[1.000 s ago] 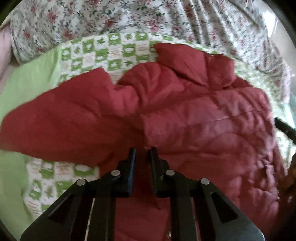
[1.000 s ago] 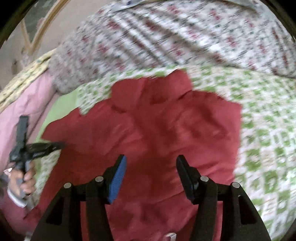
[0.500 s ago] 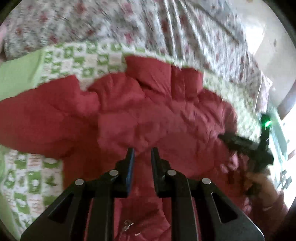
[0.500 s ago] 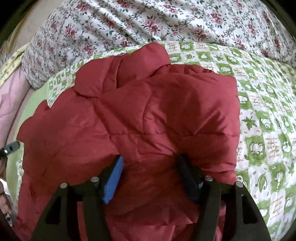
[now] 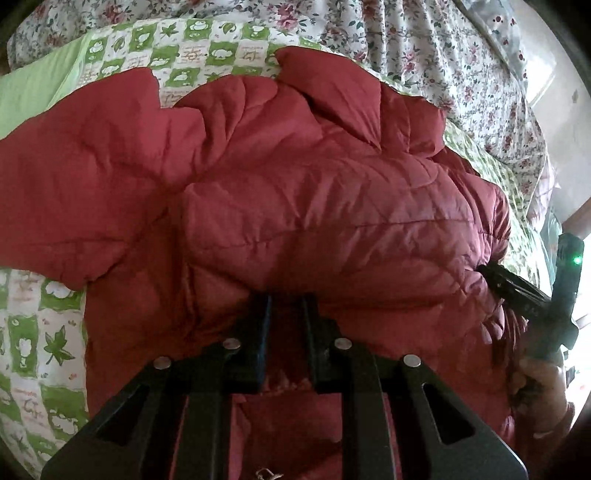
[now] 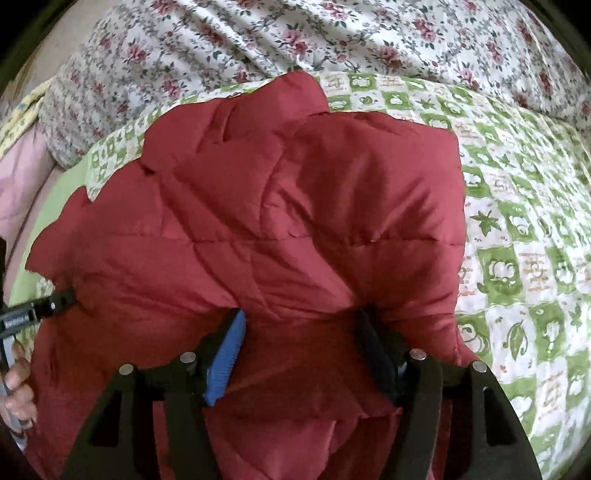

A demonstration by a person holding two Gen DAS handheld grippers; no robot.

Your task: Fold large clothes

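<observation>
A red quilted puffer jacket [image 5: 332,206] lies spread on a green-and-white patchwork quilt [image 6: 517,229], a floral bedspread [image 6: 295,33] behind it. The left gripper [image 5: 286,306] is nearly closed, apparently pinching a fold of jacket. The right gripper [image 6: 301,332] is opening, its 2 fingers pressed into the padding.

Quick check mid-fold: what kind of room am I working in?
Most likely a bedroom: the red padded jacket lies on a green-and-white checked quilt, with floral bedding bunched behind it.
</observation>
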